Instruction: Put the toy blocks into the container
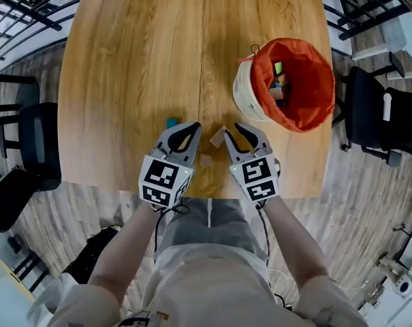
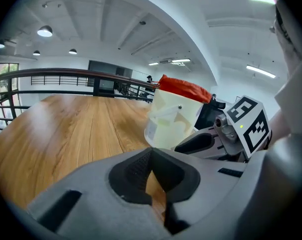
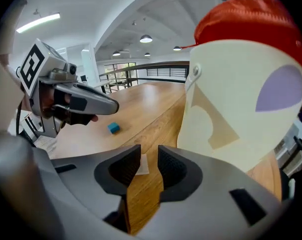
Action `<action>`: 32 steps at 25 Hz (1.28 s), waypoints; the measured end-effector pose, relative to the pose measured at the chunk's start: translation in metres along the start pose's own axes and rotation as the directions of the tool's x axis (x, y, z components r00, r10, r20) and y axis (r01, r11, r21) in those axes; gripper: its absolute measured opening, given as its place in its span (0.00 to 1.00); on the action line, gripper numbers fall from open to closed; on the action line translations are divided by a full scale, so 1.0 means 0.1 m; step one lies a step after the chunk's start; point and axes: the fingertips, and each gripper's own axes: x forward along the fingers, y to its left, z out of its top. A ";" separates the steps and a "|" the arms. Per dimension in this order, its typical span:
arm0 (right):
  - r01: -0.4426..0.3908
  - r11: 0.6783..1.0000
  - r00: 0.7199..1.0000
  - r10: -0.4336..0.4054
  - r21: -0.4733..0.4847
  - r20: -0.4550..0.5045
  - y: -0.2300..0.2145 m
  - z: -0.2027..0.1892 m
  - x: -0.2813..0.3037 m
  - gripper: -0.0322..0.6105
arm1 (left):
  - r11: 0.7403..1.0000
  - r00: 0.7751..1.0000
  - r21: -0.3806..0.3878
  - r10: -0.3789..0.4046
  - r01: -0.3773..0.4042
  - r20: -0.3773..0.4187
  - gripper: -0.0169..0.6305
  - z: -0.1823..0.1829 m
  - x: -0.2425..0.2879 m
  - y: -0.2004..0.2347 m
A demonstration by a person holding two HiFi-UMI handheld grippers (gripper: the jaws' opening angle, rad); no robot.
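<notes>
1. Nearest to me, the person's bare forearms reach over the near edge of the worktop (image 1: 124, 80), one tool in each hand, side by side and close together.
2. The left gripper (image 1: 185, 133) has its jaws together at the tips, with nothing between them; only wood grain shows through the slit below.
3. The right gripper (image 1: 236, 136) sits just to its right. Its jaws stand a little apart and grip nothing.
4. A pale block (image 3: 142, 165) lies flat on the wood just beyond the right gripper's jaws, in line with the gap. The pads are not pressing on it.
5. From above, a second pale block (image 1: 216, 138) lies between the two grippers' tips, with the other one (image 1: 206, 160) nearer the person, between the two tool bodies. Which of these the right gripper's own view shows, I cannot say for sure.
6. A small teal block (image 1: 171, 122) sits just beyond the left gripper's tip, apart from the pale ones.
7. Further out and to the right stands the container (image 1: 250, 90), a cream fabric basket with a red-orange lining folded over its rim, upright near the worktop's right edge.
8. Several toy blocks (image 1: 278, 80) already lie inside it, green and blue among them.
9. Past the worktop, a black chair (image 1: 39, 142) stands on the left, with dark railings beyond.
</notes>
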 end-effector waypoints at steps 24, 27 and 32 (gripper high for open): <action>-0.133 0.991 0.989 0.134 0.017 -0.060 0.10 -0.32 0.32 0.16 | 0.997 0.995 -0.072 -0.017 0.009 -0.100 0.05 -0.44 0.24 0.02; -0.119 0.993 0.991 0.120 0.019 -0.053 0.08 -0.31 0.29 0.15 | 0.998 0.995 -0.068 -0.016 0.009 -0.100 0.05 -0.42 0.24 0.01; -0.091 0.996 0.995 0.091 0.003 -0.038 0.04 -0.24 0.17 0.15 | 0.999 0.996 -0.038 -0.011 0.008 -0.085 0.05 -0.28 0.19 -0.05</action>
